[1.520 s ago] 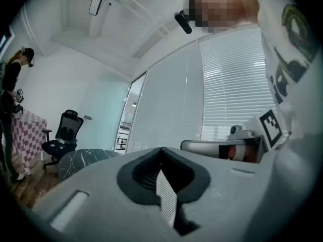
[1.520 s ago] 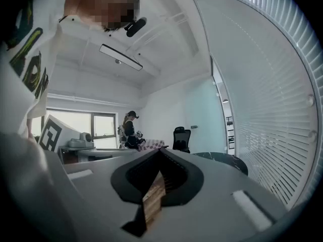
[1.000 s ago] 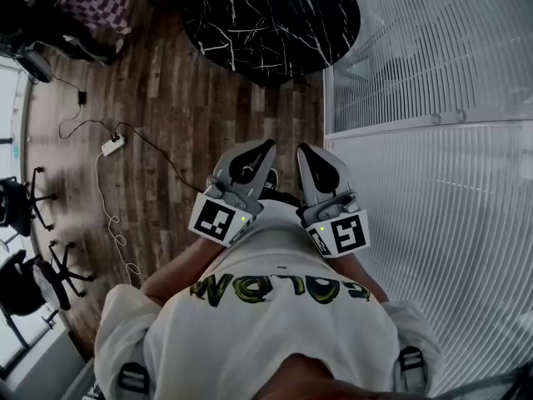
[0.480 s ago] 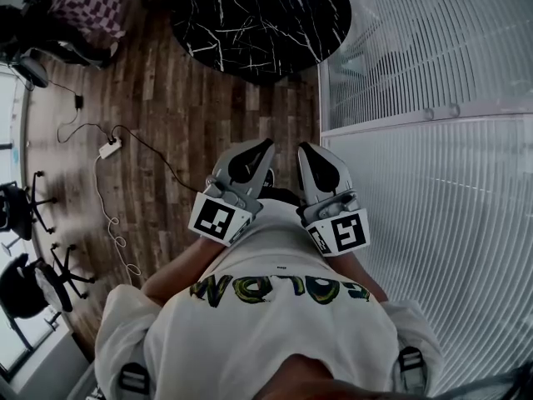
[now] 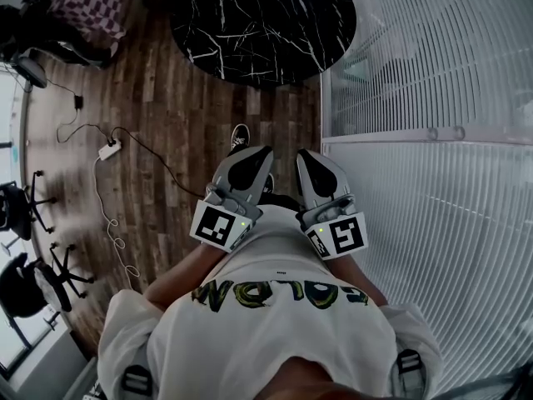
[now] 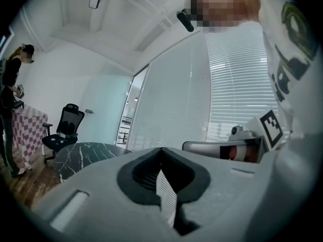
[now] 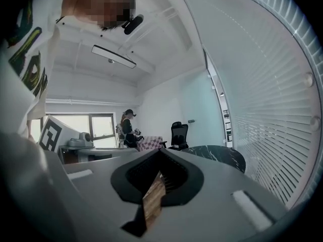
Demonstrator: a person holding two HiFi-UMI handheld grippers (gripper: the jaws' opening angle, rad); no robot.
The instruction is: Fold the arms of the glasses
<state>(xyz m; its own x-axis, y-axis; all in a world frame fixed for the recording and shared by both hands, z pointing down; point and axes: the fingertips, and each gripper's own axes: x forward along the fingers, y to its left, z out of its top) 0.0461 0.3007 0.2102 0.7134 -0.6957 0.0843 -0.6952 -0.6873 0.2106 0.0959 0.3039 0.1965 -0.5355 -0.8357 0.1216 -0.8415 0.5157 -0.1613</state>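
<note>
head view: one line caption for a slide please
Person holds the left gripper and right gripper side by side before the torso, jaws together, facing a round black marble table.

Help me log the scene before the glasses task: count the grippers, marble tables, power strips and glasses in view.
Grippers: 2, the left gripper and the right gripper
Marble table: 1
Power strip: 1
Glasses: 0
Total: 4

Glossy marble table (image 5: 266, 23), matt wood floor (image 5: 191, 98)
</note>
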